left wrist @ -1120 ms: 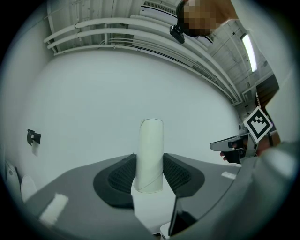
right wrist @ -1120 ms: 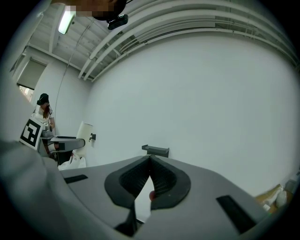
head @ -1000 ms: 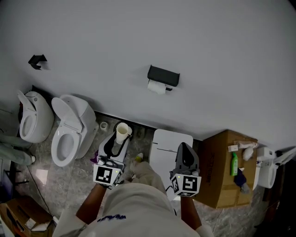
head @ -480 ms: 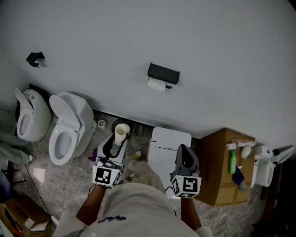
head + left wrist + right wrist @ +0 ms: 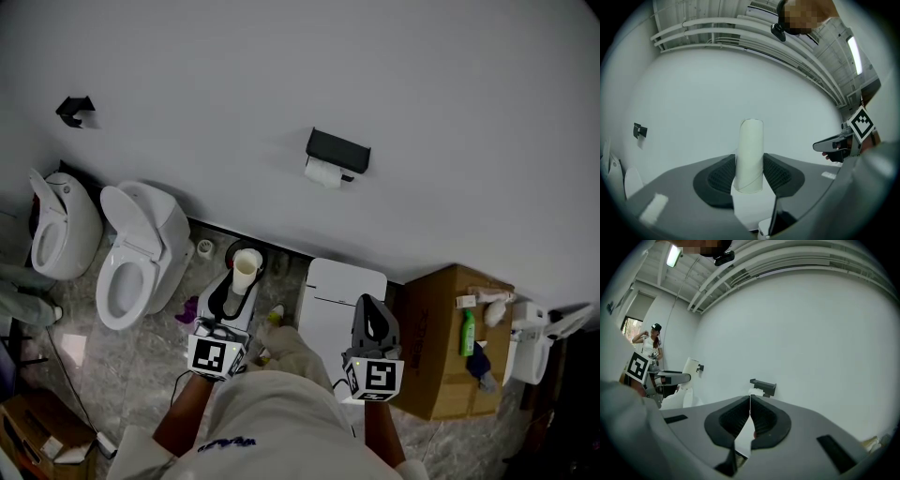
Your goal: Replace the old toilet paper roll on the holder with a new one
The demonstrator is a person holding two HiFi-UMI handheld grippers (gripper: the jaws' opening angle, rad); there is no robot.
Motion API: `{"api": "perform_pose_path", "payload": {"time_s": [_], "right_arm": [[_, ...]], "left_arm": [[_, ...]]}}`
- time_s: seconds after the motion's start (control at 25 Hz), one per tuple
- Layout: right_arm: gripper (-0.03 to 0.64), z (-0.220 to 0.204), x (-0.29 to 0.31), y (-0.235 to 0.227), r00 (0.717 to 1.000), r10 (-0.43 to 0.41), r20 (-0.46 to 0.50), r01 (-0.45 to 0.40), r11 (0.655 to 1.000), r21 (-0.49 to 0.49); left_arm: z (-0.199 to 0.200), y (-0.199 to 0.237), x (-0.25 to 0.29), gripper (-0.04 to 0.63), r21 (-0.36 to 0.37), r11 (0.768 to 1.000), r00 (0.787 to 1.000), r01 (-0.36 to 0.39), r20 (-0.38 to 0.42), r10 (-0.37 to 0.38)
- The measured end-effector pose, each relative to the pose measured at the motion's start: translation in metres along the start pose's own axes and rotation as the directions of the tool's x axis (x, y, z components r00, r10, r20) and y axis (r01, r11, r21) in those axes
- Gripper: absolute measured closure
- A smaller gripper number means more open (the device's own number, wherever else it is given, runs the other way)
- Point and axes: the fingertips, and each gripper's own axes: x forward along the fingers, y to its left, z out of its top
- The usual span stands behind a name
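Note:
On the white wall hangs a black paper holder with a small white roll under it; the right gripper view shows the holder straight ahead, some way off. My left gripper is shut on an off-white cardboard tube, which stands upright between the pads in the left gripper view, the tube rising above them. My right gripper is shut with nothing in it, its pads meeting. Both grippers hang in front of the person's body, well short of the wall.
Two white toilets stand at the left. A white bin sits at the wall's foot below the holder. A cardboard box with a green bottle is at the right. A black hook is on the wall.
The head view has drifted slightly, so the holder sits a little further right. Both grippers stay where they were, the left still holding the tube.

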Motion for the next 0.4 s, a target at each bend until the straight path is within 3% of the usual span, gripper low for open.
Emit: {"api": "perform_pose_path", "payload": {"time_s": [0.4], "right_arm": [[0.604, -0.011, 0.007, 0.002, 0.998, -0.021, -0.057, 0.017, 0.997, -0.076]], "left_arm": [[-0.006, 0.016, -0.004, 0.410, -0.011, 1.000, 1.000, -0.026, -0.014, 0.026]]}}
